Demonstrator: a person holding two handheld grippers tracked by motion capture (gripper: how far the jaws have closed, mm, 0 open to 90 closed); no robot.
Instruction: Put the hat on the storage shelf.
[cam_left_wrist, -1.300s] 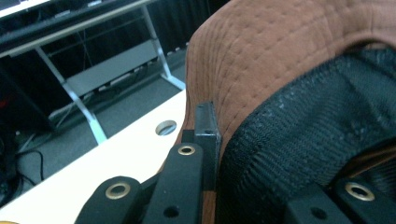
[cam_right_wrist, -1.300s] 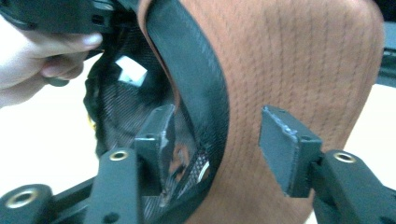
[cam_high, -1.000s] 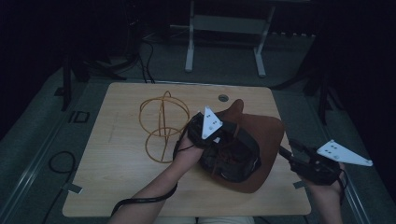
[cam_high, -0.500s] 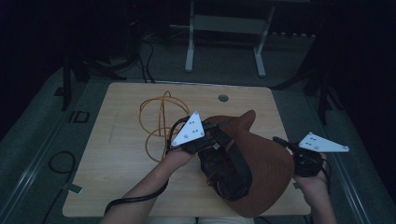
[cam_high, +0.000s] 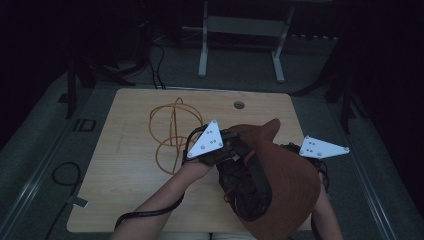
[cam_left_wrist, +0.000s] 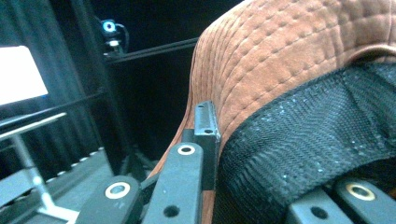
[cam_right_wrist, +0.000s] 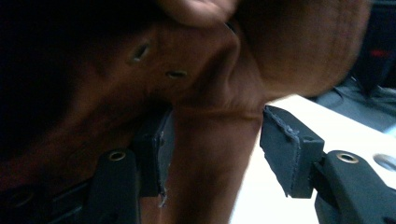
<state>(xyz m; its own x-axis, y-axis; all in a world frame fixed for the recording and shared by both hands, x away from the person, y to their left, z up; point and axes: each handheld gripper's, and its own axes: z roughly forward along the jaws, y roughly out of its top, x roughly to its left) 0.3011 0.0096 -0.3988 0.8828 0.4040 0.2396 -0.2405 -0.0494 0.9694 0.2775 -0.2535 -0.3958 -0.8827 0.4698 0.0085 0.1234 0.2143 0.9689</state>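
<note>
Gripping brown hat rim at frame centre with left gripper, right gripper spread around crown: likely slip, lone hold

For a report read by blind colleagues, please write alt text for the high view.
A person at a wooden table lifts a brown hat with black lining, the left gripper clamped on its brim, the right gripper beside its far side. An orange wire frame stands on the table behind.
</note>
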